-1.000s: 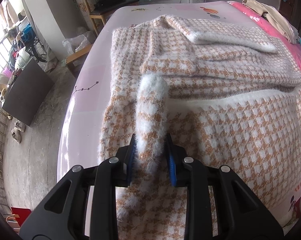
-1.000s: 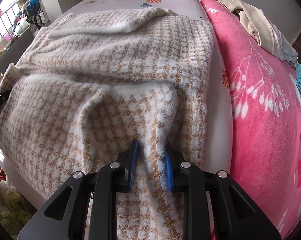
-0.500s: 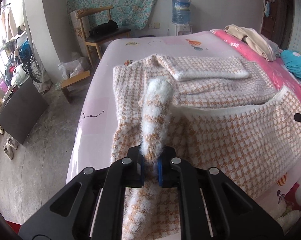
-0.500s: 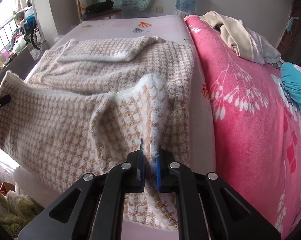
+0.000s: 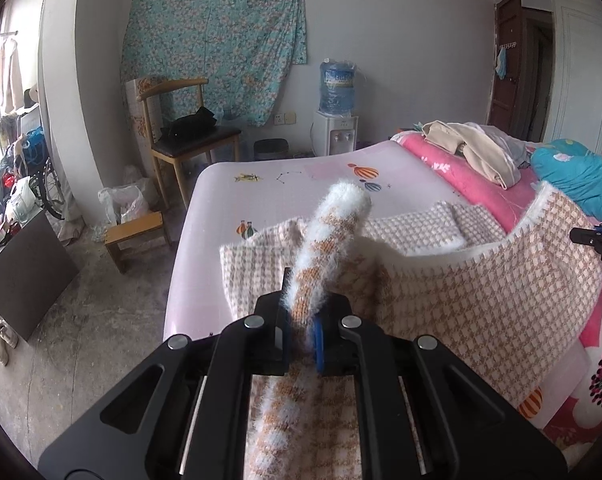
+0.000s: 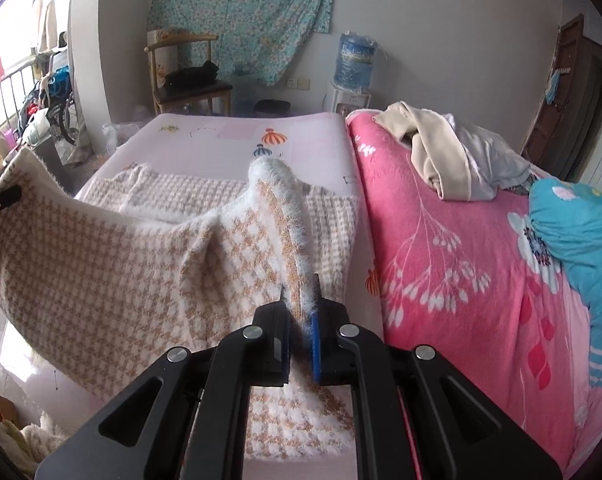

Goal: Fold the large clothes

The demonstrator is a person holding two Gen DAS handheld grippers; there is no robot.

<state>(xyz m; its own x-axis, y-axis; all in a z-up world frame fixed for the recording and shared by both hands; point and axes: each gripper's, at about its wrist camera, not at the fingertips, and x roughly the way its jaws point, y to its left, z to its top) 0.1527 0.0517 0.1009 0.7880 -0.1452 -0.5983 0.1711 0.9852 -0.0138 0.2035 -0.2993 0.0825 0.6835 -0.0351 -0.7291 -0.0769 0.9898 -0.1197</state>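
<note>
A fuzzy white and tan houndstooth sweater lies on the pink bed sheet, its near hem lifted. My left gripper is shut on the hem's left corner, which sticks up between the blue pads. My right gripper is shut on the hem's right corner of the sweater. The hem hangs stretched between both grippers above the bed. The far part with a folded sleeve stays flat on the sheet. The right gripper's tip shows at the left wrist view's right edge.
A pink floral blanket covers the bed's right side, with a beige and grey clothes pile and a blue bundle. A wooden chair, low stool, water dispenser and dark board stand beyond and left.
Both grippers closed on the sweater's near hem corners and lifted it off the bed. The hem now hangs raised between them, and the cameras tilt up toward the far wall.
</note>
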